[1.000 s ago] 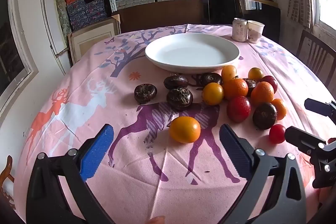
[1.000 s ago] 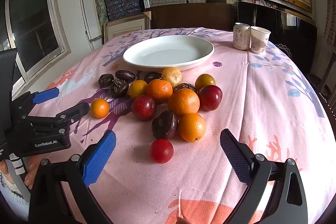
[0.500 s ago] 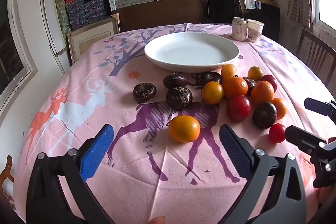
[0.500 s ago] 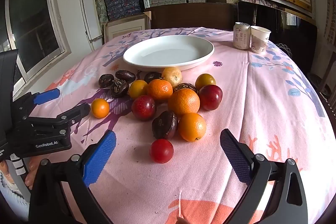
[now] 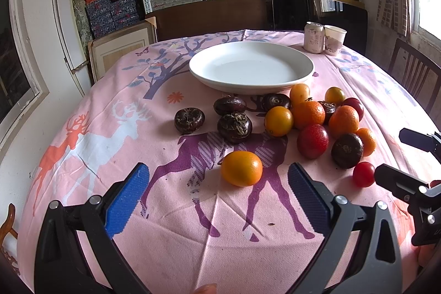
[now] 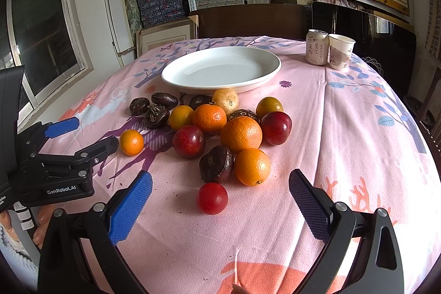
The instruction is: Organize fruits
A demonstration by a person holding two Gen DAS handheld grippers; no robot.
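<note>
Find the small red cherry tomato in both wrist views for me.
Left wrist view: the cherry tomato sits far right, beside the right hand-held gripper's finger.
Right wrist view: the cherry tomato lies low centre, nearest the camera, between the open fingers.
Shared landmark: the white plate behind the fruit pile.

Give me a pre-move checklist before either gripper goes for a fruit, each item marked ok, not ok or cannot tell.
1. Left gripper open and empty: ok.
2. Right gripper open and empty: ok.
3. Lone orange fruit lies ahead between the left fingers, apart from the pile: ok.
4. Small red tomato lies ahead between the right fingers, apart from the dark fruit behind it: ok.
5. White plate has nothing in it, so there is room for fruit: ok.
6. Whether any fruit is too soft for a firm grip: cannot tell.
</note>
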